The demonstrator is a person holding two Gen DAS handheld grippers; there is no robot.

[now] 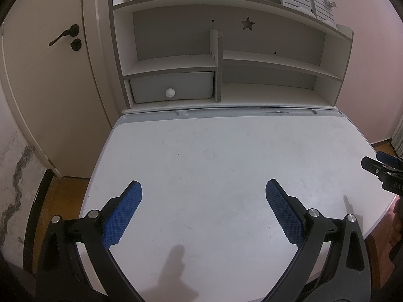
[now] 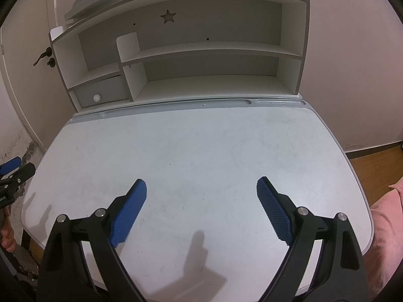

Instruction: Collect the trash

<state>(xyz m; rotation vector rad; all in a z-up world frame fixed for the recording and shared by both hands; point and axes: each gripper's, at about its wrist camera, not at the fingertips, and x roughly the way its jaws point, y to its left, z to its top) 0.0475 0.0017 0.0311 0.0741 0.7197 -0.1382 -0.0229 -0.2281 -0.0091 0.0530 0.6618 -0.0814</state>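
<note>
Writing: only partial lettering legible. In the left wrist view, white letters "DA" on the black body of the right gripper (image 1: 377, 162) at the right edge, rest cut off. In the right wrist view, a few white letters on the left gripper (image 2: 12, 167) at the far left edge, too small to read. No brand or label on the furniture.

Counts:
- grippers: 2, each w/ 2 blue ribbed pads.
- desk (image 1: 226, 146): 1, white top w/ grey rim, scuffed; pen groove along the back edge.
- shelf unit (image 1: 327, 58): 1, at back of desk, upper centre of frame; 1 star cut-out (image 1: 248, 23) in its back panel.
- drawer (image 1: 173, 85): 1, lower left of the unit, 1 round white knob (image 1: 170, 92).
- door (image 1: 45, 80): 1, upper left, dark lever handle (image 1: 64, 34).

Gripper state: left gripper (image 1: 203, 188) jaws wide apart, nothing between pads, hanging over the near part of the desk. Right gripper (image 2: 201, 188) same: wide, nothing between, over near desk.

Task item: no trash visible on the desk or shelves in either view; can't tell where it is.
</note>
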